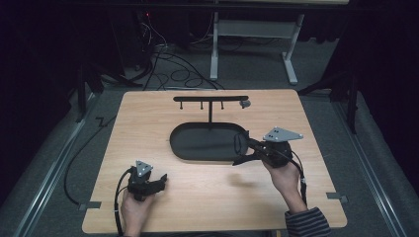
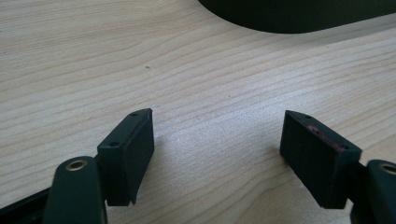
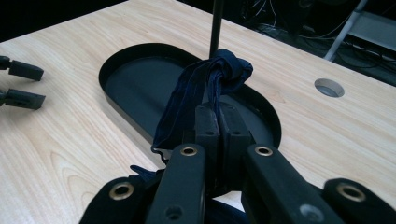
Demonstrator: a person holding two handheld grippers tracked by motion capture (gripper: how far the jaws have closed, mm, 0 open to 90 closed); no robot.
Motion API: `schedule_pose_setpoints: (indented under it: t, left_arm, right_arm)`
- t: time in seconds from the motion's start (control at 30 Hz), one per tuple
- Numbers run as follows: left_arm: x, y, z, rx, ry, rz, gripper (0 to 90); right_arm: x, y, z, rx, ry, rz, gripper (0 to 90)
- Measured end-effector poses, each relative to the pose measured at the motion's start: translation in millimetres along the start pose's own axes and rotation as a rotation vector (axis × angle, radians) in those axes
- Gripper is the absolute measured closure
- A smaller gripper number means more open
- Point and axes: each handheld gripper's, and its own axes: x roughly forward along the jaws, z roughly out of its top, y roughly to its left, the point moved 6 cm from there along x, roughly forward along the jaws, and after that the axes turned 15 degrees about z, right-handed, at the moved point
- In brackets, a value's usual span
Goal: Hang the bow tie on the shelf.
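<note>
A black oval tray point(image 1: 197, 148) lies mid-table, with a thin post rising from its back to a black T-shaped rack point(image 1: 211, 98) that carries small hooks. My right gripper point(image 1: 245, 144) hovers over the tray's right end, shut on a knotted dark blue cloth point(image 3: 205, 88) that loops up past the fingertips; the cloth point(image 1: 240, 143) shows as a dark loop in the high view. My left gripper point(image 1: 162, 179) rests low near the table's front left, open, with only bare wood between its fingers point(image 2: 130, 149). The tray's rim point(image 2: 280, 23) shows beyond them.
The wooden table point(image 1: 148, 123) has a round hole point(image 3: 329, 87) near its back right. A grey object point(image 1: 245, 103) hangs at the rack's right end. Beyond the table lie cables and a white frame point(image 1: 252, 34) on the grey floor.
</note>
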Motion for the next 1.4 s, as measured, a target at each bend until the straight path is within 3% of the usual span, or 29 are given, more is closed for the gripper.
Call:
schedule_pose_setpoints:
  t: [0.53, 1.4]
  left_arm:
    - [0.0, 0.0, 0.0, -0.001, -0.001, 0.0, 26.7]
    - [0.0, 0.1, 0.0, -0.002, -0.001, -0.001, 26.7]
  right_arm:
    - [5.9, -14.8, 19.0, 0.012, -0.01, 0.007, 89.8]
    - [6.0, -28.3, 53.1, -0.014, -0.044, -0.01, 89.8]
